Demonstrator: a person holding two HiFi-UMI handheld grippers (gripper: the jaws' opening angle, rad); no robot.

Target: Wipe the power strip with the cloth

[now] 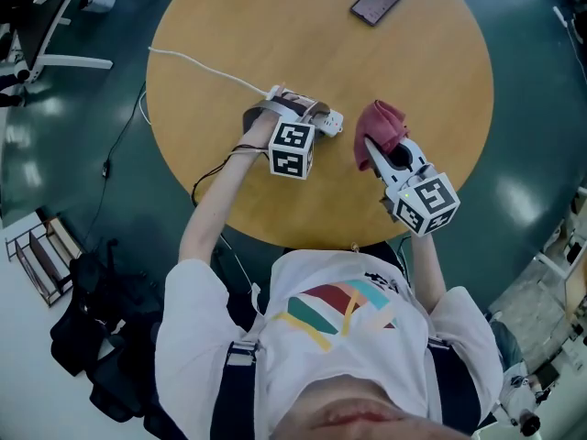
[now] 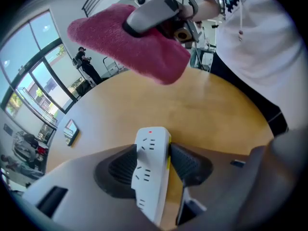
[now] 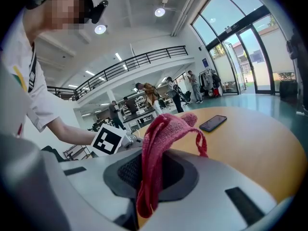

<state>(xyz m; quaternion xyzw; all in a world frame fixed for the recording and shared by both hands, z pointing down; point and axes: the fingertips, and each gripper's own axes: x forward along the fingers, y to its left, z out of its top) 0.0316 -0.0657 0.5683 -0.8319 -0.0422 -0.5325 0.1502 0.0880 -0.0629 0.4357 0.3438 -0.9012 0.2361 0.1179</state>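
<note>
Wooden and round, the table (image 1: 275, 26) fills the head view. On it we see our left gripper (image 1: 293, 108) set over the white power strip (image 1: 331, 120) near the middle. Our right gripper (image 1: 371, 147) carries the red cloth (image 1: 385, 122) just beside the strip, not touching it. A phone (image 1: 377, 1) lies at the far edge. In the left gripper view, the jaws stand fairly wide, pads against the strip's long sides. In the right gripper view, the jaws sit narrow, pinching the cloth, which bunches above them.
</note>
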